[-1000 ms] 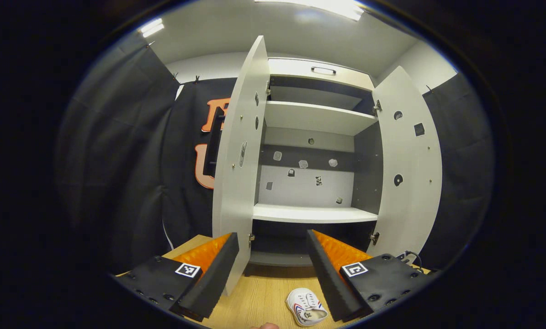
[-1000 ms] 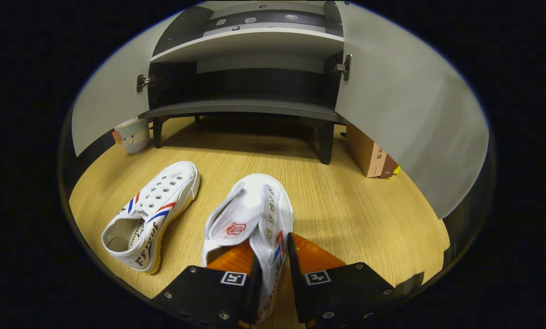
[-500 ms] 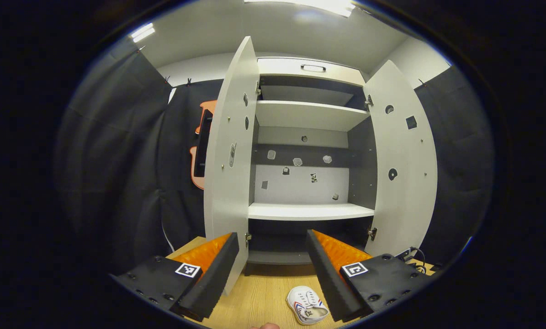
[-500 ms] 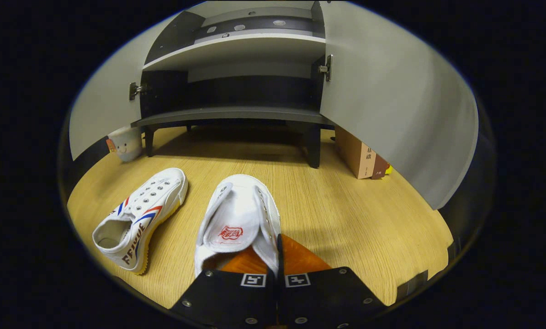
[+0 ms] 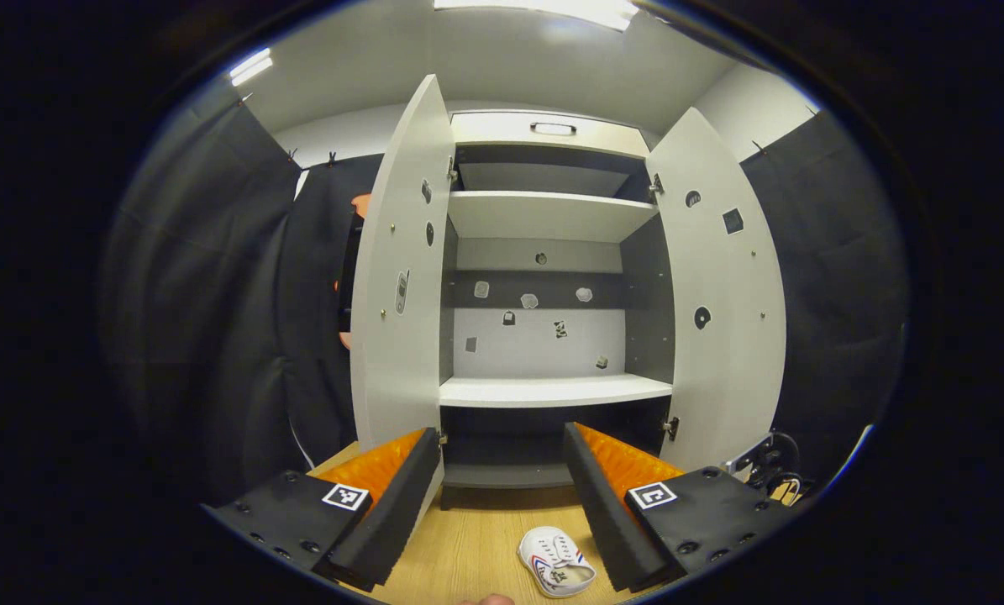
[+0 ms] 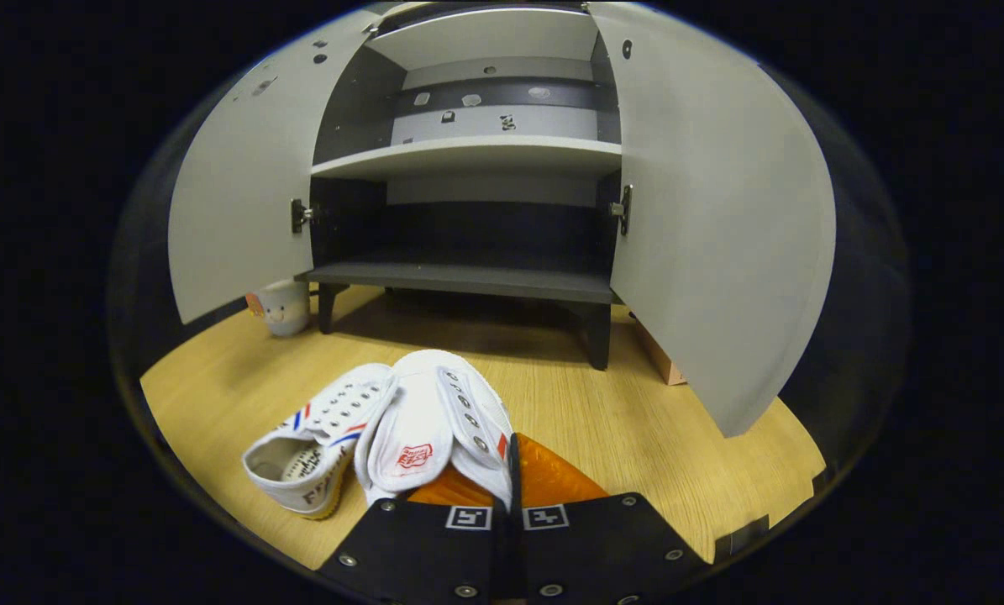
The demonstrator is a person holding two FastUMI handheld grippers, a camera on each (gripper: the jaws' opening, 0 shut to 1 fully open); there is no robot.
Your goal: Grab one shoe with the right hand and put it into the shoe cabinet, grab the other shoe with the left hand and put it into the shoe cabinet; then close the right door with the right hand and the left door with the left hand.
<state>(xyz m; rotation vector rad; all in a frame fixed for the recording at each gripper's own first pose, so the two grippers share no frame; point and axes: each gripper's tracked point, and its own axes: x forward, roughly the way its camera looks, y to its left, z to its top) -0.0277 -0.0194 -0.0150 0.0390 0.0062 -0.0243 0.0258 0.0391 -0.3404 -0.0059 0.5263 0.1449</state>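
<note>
White shoe (image 6: 434, 424) pinched at side wall in closed right claw (image 6: 510, 458); step one underway. Next: carry onto cabinet's dark bottom shelf (image 6: 468, 277). Left claw (image 5: 497, 470) open, idle.

Wooden floor (image 6: 636, 420), shoe cabinet (image 6: 468, 277) standing on it, one white shoe (image 6: 317, 445), small mug (image 6: 283, 307)

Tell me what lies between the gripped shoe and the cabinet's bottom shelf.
Bare wooden floor, in the right gripper view, between the gripped shoe and the bottom shelf.

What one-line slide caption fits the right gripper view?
Right gripper clamps one white shoe before the open shoe cabinet.
</note>
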